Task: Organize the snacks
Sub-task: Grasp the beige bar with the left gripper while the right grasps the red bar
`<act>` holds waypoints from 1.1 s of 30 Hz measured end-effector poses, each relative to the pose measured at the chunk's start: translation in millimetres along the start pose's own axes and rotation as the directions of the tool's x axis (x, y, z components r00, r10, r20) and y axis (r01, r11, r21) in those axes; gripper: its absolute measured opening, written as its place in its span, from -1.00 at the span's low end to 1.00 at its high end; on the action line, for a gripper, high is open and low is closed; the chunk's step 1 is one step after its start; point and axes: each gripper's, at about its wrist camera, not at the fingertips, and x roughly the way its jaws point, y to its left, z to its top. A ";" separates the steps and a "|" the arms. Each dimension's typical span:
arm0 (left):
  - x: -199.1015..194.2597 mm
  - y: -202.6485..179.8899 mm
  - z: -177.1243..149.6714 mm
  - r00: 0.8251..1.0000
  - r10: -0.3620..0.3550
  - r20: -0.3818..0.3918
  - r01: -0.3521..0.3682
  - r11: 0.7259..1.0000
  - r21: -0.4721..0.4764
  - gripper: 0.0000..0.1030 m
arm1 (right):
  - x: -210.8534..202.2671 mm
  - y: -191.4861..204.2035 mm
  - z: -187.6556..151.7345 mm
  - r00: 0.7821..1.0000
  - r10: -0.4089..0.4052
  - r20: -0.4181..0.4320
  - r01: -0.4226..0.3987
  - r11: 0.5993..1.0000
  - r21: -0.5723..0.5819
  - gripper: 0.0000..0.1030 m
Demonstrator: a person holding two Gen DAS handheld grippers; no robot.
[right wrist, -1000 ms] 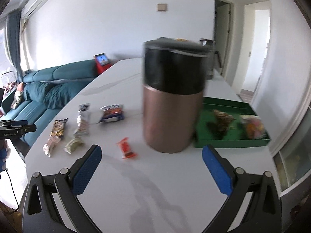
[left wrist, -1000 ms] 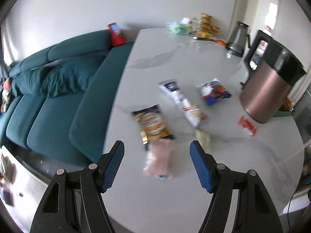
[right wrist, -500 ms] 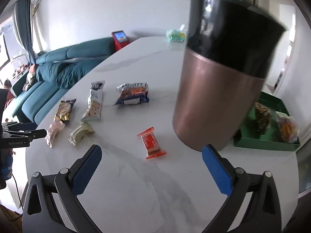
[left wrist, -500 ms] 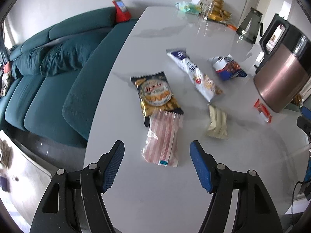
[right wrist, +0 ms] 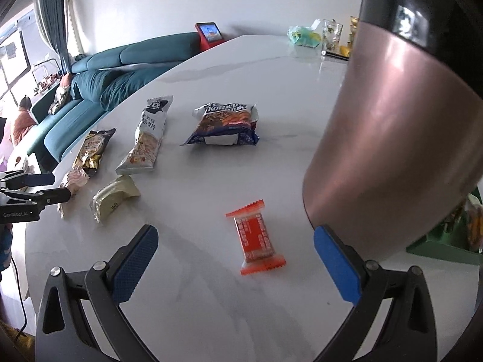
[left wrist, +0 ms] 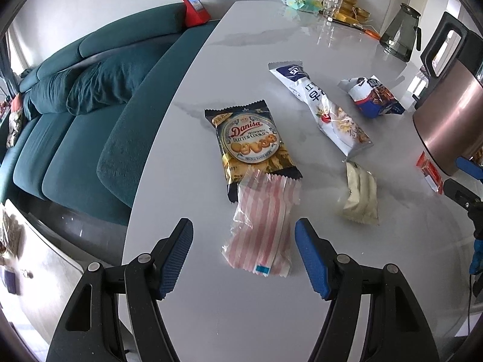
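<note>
Several snack packs lie on the white marble table (left wrist: pixel 241 316). My left gripper (left wrist: pixel 244 236) is open around the near end of a pink striped pack (left wrist: pixel 262 229), just above it. Beyond lie a Danisa cookie bag (left wrist: pixel 250 143), a long white pack (left wrist: pixel 320 107), a blue chip bag (left wrist: pixel 372 96) and a pale cream pack (left wrist: pixel 360 194). My right gripper (right wrist: pixel 235 253) is open with a small orange bar (right wrist: pixel 256 238) between its fingers. The blue chip bag (right wrist: pixel 225 123) lies farther back.
A tall copper and black kettle (right wrist: pixel 398 126) stands close to my right finger. A green tray (right wrist: pixel 446 241) with snacks is behind it. A teal sofa (left wrist: pixel 75 114) runs along the table's left edge. A glass jug (left wrist: pixel 398 33) and clutter stand at the far end.
Both grippers have moved forward and down toward the table. The pink striped pack now lies between my left fingers, and the orange bar between my right fingers.
</note>
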 end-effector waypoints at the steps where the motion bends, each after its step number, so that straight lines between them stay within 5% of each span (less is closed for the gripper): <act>1: 0.8 0.4 0.4 1.000 0.004 0.000 -0.004 1.000 0.001 0.25 | 2.1 -0.1 0.8 1.000 0.000 -0.002 0.000 1.000 -0.001 1.00; 22: 7.3 1.6 4.3 1.000 -0.006 -0.011 0.006 1.000 -0.007 0.25 | 19.1 -10.0 -1.9 1.000 0.011 -0.020 -0.010 1.000 0.027 1.00; 33: -23.9 -10.4 3.9 0.995 -0.030 0.097 0.031 0.999 -0.010 0.25 | 18.6 -11.7 -2.8 1.000 0.026 -0.016 -0.026 1.000 0.012 1.00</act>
